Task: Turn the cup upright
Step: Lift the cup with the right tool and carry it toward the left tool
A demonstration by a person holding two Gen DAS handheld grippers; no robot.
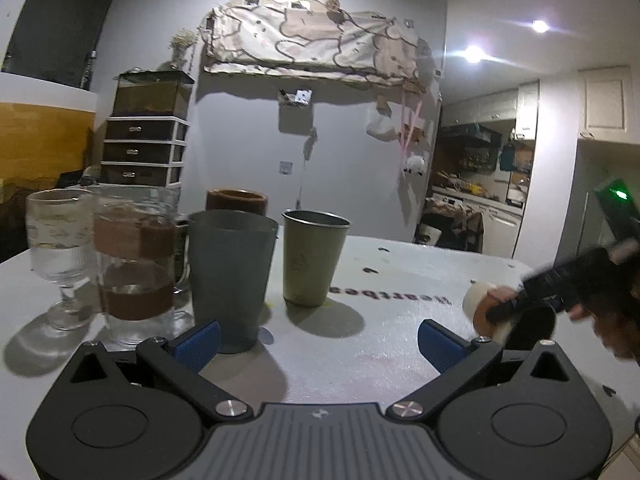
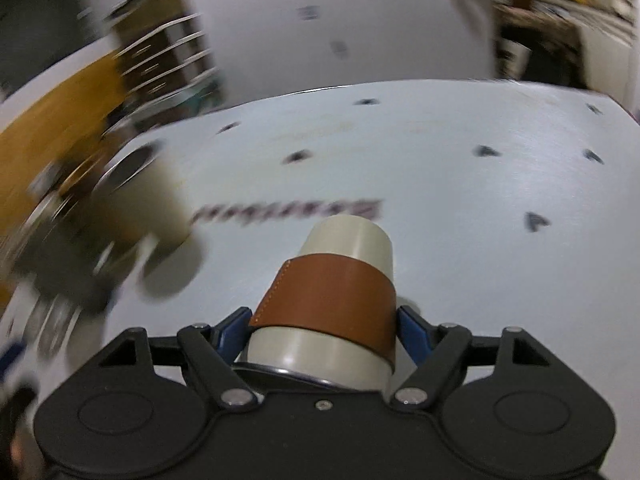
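**Operator:** I have the cup point(image 2: 328, 304) clamped in the right gripper point(image 2: 324, 328), blue pads point(image 2: 412, 330) pressing on either side of the brown sleeve. Its closed base points away from me and the rim sits back against the gripper body, so it's lying along the fingers, not upright yet. The background smear tells me I'm mid-swing.

**Spotter:** And the left one?

**Operator:** The left gripper point(image 1: 318, 344) is spread wide with nothing in it, parked low over the table point(image 1: 380, 344). From its camera I see the cup point(image 1: 486, 312) off to the right, tilted, held clear of the standing group.

**Spotter:** How do you finish the turn cleanly?

**Operator:** I'd roll the wrist until the base faces down, keep the squeeze on the sleeve where it's grippy, and lower until the base sits flat before letting go. Releasing early would let it tip, I think.

**Spotter:** Room?

**Operator:** Plenty ahead and to the right: bare white surface with only small dark marks and a printed line of text. The far table edge point(image 2: 360, 86) is well apart from the cup. The crowding is to the left: metal tumbler point(image 1: 312, 258), grey cup point(image 1: 232, 276), sleeved glass mug point(image 1: 136, 264), stemmed glass point(image 1: 60, 256). I'd set it down right of the tumbler and not swing toward that group.
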